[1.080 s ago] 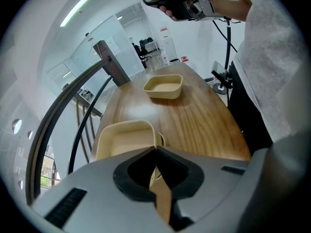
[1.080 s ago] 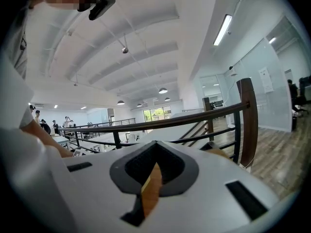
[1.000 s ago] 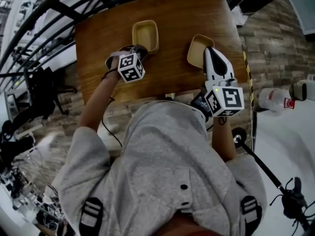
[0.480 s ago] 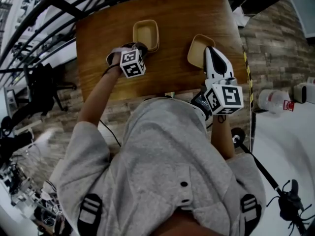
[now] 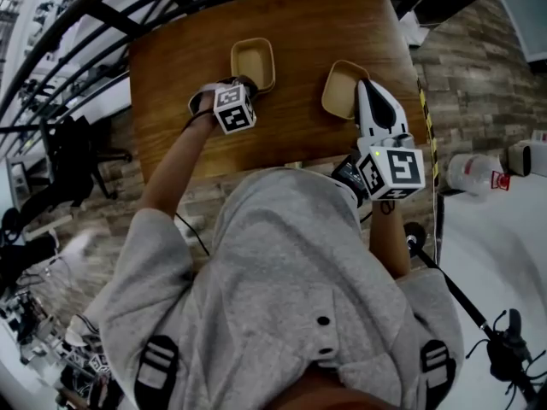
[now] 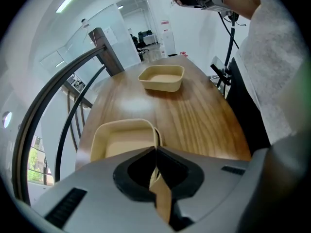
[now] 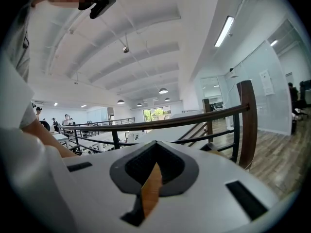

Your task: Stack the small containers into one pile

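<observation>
Two tan shallow containers are on the wooden table (image 5: 299, 24). The left container (image 5: 253, 61) lies close in the left gripper view (image 6: 121, 140). My left gripper (image 5: 246, 84) (image 6: 155, 152) is shut on its right-hand wall, which runs into the closed jaws. The right container (image 5: 339, 90) rests flat farther along the table (image 6: 162, 77) with nothing gripping it. Held above the table, my right gripper (image 5: 363, 85) (image 7: 154, 159) covers that container's right side in the head view. Its jaws are shut, with only a thin tan sliver in the gap and no container ahead of them.
A dark curved railing (image 5: 68, 49) runs round the table's left and far sides. A stand (image 5: 444, 272) and a plastic bottle (image 5: 479, 172) are on the floor at the right. The person's grey hooded top hides the table's near edge.
My left gripper has shifted slightly forward and to the right at the left container's near edge. The right gripper and both containers have barely moved.
</observation>
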A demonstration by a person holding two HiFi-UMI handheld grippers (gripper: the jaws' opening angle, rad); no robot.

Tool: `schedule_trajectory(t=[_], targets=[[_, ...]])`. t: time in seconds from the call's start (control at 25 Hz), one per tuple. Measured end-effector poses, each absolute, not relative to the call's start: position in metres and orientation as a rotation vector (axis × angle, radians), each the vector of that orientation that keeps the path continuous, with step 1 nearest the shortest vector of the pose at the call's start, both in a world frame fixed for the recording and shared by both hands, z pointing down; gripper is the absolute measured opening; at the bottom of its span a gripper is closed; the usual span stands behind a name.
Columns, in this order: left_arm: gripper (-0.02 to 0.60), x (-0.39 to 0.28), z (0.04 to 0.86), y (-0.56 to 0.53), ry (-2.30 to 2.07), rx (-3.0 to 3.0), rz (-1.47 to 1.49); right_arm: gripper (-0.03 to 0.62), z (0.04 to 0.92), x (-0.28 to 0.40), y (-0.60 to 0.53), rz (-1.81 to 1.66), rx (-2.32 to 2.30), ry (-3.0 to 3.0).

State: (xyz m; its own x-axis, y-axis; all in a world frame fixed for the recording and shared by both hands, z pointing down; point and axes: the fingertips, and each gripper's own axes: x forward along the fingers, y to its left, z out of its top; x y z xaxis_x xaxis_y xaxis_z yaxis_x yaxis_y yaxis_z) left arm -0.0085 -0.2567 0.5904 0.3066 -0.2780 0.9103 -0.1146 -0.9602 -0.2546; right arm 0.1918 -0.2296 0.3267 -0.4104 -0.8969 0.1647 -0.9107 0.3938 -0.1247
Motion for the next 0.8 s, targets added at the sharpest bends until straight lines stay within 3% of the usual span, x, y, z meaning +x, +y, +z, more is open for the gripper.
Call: schedule_trajectory(t=[0.4,0.44,0.52,0.8], targets=[[0.025,0.007,0.596,-0.268,0.479,-2.545,-1.715,0.012,0.326,0.199,-0.224,0.294,1.688,-2.553],[0.038,0.009,0.596,-0.268,0.496,-2.579,-1.706,0.012,0.327,0.2,-0.223,0.297,1.691,-2.55],[0.127,0.009,0.596,-0.267,0.528,-2.622,-1.694,0.012,0.329,0.201,-0.221,0.303,1.697,-2.543],[0.153,-0.012,0.585,-0.273,0.71,-2.66,-1.56,0.012,0.339,0.196,-0.216,0.325,1.697,-2.494]])
